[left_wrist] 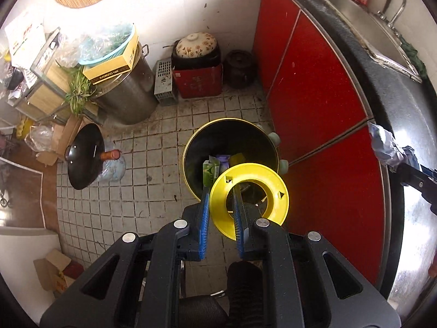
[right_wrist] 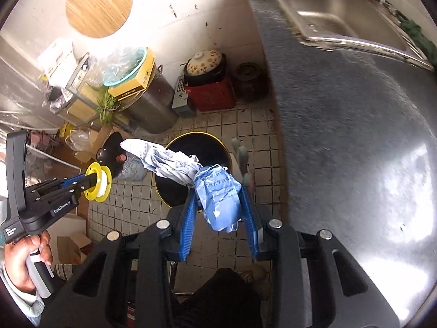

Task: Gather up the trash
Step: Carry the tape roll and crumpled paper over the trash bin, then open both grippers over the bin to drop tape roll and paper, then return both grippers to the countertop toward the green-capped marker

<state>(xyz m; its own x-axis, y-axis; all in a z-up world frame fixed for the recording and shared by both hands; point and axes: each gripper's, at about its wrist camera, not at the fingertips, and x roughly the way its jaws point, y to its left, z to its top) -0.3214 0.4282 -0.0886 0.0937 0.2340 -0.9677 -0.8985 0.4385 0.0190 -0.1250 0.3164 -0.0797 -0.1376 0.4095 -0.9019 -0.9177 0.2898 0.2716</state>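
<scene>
My left gripper [left_wrist: 221,191] is shut on a yellow plastic spool [left_wrist: 250,199] and holds it above the near rim of the black bin with a yellow rim [left_wrist: 191,142]. The bin holds a green carton [left_wrist: 210,170] and other trash. My right gripper [right_wrist: 218,191] is shut on a crumpled blue plastic bag [right_wrist: 218,202] that trails to the upper left, above the bin [right_wrist: 174,145]. The bag also shows at the right edge of the left wrist view [left_wrist: 385,147]. The left gripper with the spool [right_wrist: 98,181] shows at the left of the right wrist view.
Red cabinet doors [left_wrist: 314,95] and a steel counter [right_wrist: 355,136] with a sink [right_wrist: 327,8] run along the right. A large steel pot [left_wrist: 128,95], a red box [left_wrist: 198,80], a black wok [left_wrist: 84,155] and cardboard boxes [left_wrist: 54,270] stand on the tiled floor [left_wrist: 109,205].
</scene>
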